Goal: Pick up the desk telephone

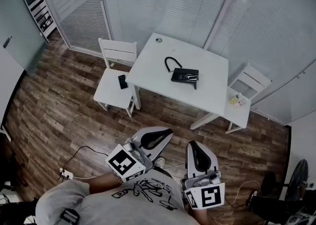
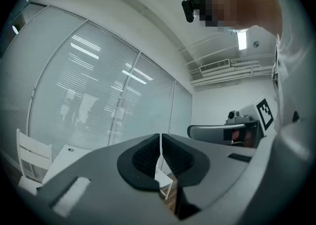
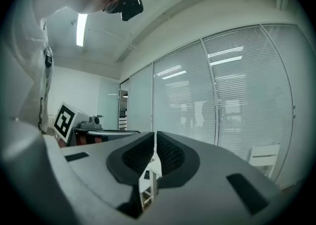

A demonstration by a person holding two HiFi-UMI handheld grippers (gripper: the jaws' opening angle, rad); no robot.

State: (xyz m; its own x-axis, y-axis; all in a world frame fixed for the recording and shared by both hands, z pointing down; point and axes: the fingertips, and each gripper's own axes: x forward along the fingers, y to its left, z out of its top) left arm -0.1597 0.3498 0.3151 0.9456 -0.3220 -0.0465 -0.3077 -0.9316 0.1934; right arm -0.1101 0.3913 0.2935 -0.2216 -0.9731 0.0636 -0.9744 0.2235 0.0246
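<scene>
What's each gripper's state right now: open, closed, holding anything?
Left gripper: closed, holding nothing.
Right gripper: closed, holding nothing.

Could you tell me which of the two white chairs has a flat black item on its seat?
The left chair: the black item lies on its seat. The right chair holds small pale things.

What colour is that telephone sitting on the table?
The desk telephone is black, against the white table; the head view shows it best.
</scene>
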